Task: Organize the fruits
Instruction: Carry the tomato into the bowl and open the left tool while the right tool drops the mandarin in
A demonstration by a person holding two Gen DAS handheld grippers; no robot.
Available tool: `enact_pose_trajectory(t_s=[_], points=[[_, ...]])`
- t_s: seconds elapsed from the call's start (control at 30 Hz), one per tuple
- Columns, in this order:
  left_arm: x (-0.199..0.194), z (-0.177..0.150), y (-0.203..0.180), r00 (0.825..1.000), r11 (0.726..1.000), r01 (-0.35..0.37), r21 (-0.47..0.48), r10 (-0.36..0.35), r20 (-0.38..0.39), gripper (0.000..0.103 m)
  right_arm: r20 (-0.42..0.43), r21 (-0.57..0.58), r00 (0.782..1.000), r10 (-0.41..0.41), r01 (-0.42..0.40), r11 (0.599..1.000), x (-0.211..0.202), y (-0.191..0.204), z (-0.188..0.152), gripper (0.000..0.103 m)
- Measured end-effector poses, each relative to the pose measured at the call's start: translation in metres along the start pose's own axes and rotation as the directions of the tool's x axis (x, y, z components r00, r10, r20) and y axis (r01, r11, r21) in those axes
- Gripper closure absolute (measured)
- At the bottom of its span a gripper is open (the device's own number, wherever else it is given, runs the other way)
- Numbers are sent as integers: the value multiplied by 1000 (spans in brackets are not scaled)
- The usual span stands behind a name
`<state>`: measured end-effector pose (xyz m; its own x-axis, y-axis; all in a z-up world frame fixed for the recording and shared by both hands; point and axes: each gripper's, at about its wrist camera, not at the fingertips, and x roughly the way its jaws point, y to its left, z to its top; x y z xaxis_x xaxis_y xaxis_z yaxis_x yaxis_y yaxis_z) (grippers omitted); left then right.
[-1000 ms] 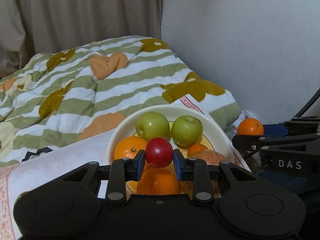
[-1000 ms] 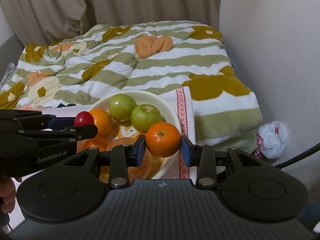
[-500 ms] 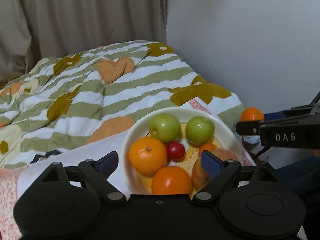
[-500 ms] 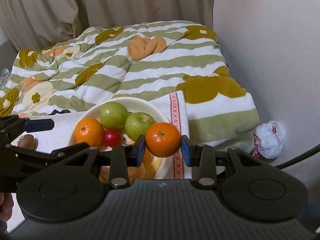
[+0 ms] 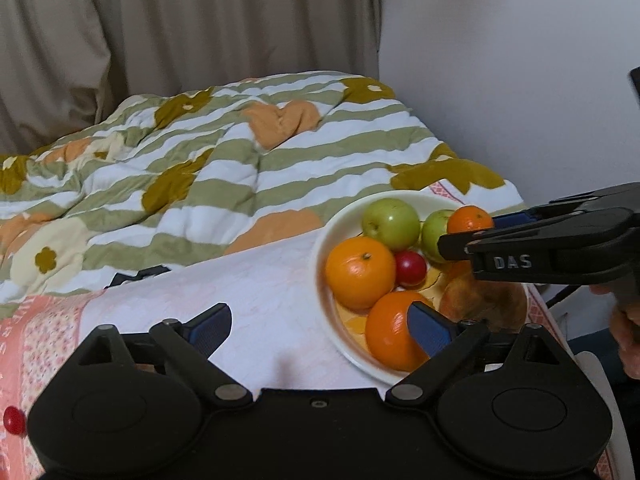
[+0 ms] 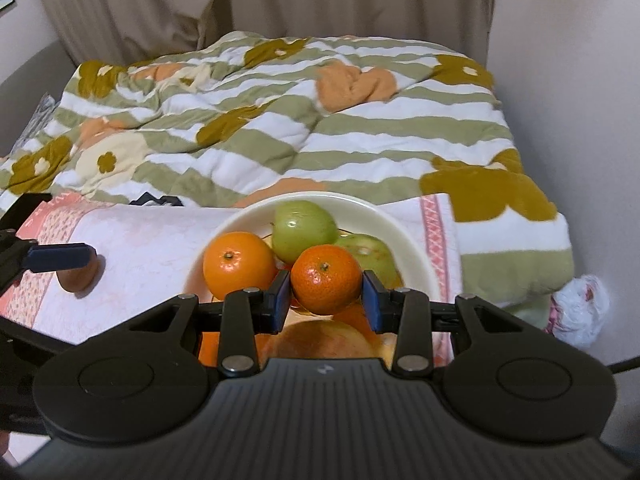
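Note:
A cream bowl on a pink-white cloth holds two green apples, two oranges, a small red fruit and a reddish apple. My left gripper is open and empty, left of the bowl. My right gripper is shut on a mandarin and holds it over the bowl.
A brownish fruit lies on the cloth left of the bowl. A small red thing sits at the far left. A striped quilt lies behind. A white bag is on the floor by the wall.
My left gripper let go of the red fruit into the bowl, opened and drew back to the left. My right gripper moved the mandarin left, over the bowl.

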<state>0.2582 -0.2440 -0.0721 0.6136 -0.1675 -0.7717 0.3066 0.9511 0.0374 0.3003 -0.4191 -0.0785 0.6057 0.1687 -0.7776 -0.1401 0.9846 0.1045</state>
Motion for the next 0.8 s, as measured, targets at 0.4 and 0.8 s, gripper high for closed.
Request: enact_pose_trajectory(t_s=[0.4,0.8], points=[[-12,-16,9,999,997,-41,-68,40,-16,6,52,-37,998,-27,29,999,-5,8,-7,1],[-49,-31,1,997,995,-57,-83,61,41,6,82,-7,996,-26,26,1000,-49,4,-19,1]])
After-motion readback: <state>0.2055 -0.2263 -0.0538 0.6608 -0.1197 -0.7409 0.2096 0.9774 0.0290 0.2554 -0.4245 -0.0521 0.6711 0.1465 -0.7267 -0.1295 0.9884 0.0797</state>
